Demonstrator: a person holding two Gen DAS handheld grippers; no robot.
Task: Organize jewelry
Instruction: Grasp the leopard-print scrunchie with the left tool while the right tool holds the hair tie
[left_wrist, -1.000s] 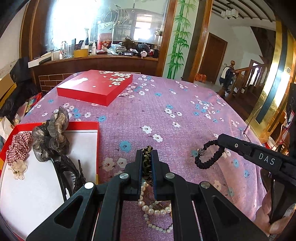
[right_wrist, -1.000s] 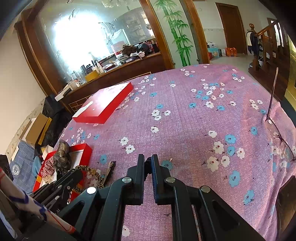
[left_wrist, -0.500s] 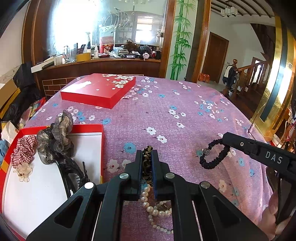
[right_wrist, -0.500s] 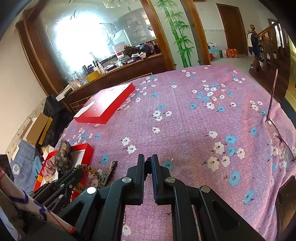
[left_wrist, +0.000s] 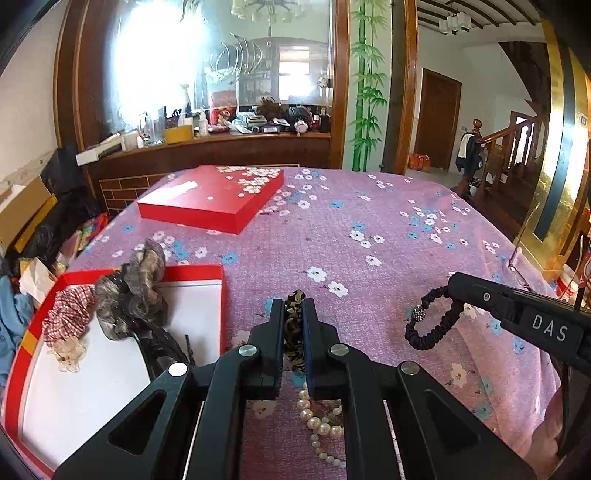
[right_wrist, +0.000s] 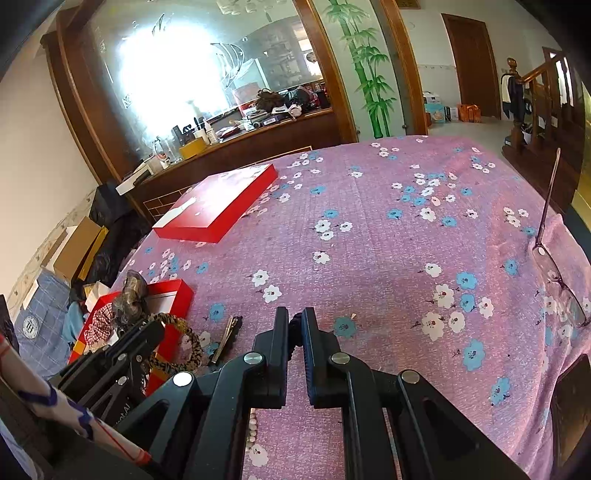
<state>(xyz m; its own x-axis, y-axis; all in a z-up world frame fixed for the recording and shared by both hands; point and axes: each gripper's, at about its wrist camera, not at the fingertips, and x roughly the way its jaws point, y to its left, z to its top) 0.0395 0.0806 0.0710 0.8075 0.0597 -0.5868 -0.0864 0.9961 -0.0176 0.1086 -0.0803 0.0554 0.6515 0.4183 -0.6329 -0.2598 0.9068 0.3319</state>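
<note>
My left gripper (left_wrist: 293, 310) is shut on a leopard-print hair tie (left_wrist: 294, 325), held above the purple flowered tablecloth; the tie's loop also shows in the right wrist view (right_wrist: 177, 347). My right gripper (right_wrist: 294, 325) is shut on a black beaded bracelet (left_wrist: 430, 325), which hangs from its tip at the right of the left wrist view. An open red box with a white lining (left_wrist: 88, 373) lies at the left and holds scrunchies (left_wrist: 133, 291) and a dark hair clip. A pearl necklace (left_wrist: 321, 424) lies on the cloth under my left gripper.
A closed red box lid (left_wrist: 210, 199) lies at the far side of the table. A metal hair clip (right_wrist: 225, 338) lies on the cloth near the open box. Eyeglasses (right_wrist: 557, 284) rest at the table's right edge. A cluttered wooden counter stands behind.
My left gripper has risen and tilted up with the leopard hair tie. The right gripper with the black bracelet has barely moved.
</note>
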